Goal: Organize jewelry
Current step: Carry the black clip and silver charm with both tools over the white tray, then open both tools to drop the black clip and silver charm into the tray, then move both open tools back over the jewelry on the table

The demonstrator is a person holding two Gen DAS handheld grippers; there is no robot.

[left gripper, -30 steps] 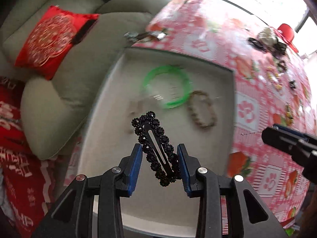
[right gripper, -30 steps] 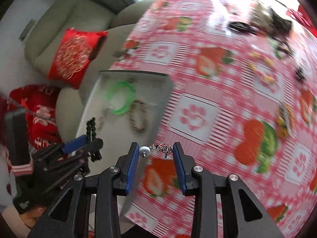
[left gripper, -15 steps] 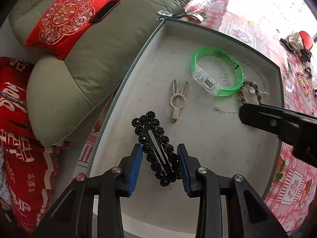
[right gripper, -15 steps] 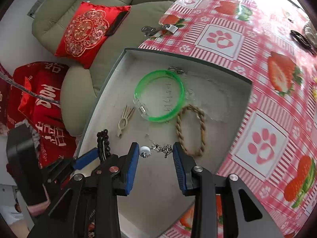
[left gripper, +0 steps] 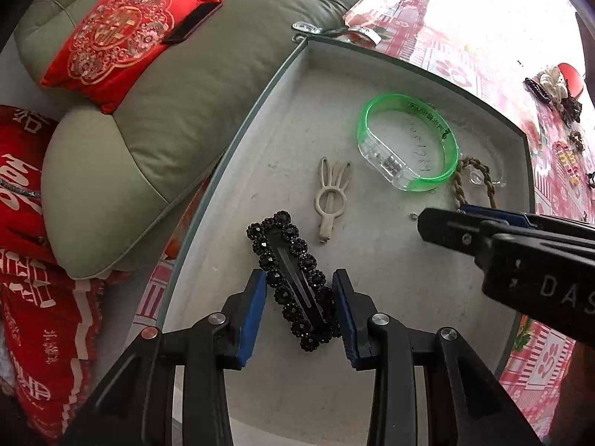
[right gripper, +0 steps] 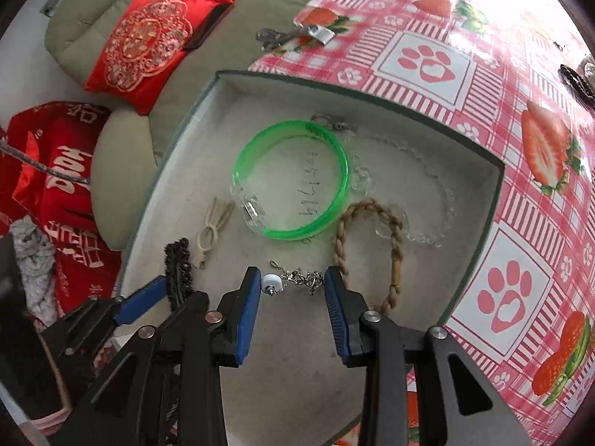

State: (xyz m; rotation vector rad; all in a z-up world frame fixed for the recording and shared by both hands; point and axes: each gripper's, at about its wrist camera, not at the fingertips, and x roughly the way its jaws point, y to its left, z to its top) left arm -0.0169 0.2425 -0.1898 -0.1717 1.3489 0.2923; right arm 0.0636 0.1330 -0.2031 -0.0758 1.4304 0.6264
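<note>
The left tongs are pinching a black beaded hair clip by its near end, its far end reaching out over the floor of the grey tray. The right tongs are pinching a thin silver chain with a white bead crosswise between the pads, also over the tray. The clip is looking stiff and light, its bead edging knobbly enough to grip across the width. The chain is looking limp and slippery, best taken at the bead or a bunched stretch. A green bangle, a braided cord bracelet and a cream rabbit-eared clip are already lying in the tray. It is sitting on a counter covered in red paw-print oilcloth, beside a grey-green sofa with a red cushion.
</note>
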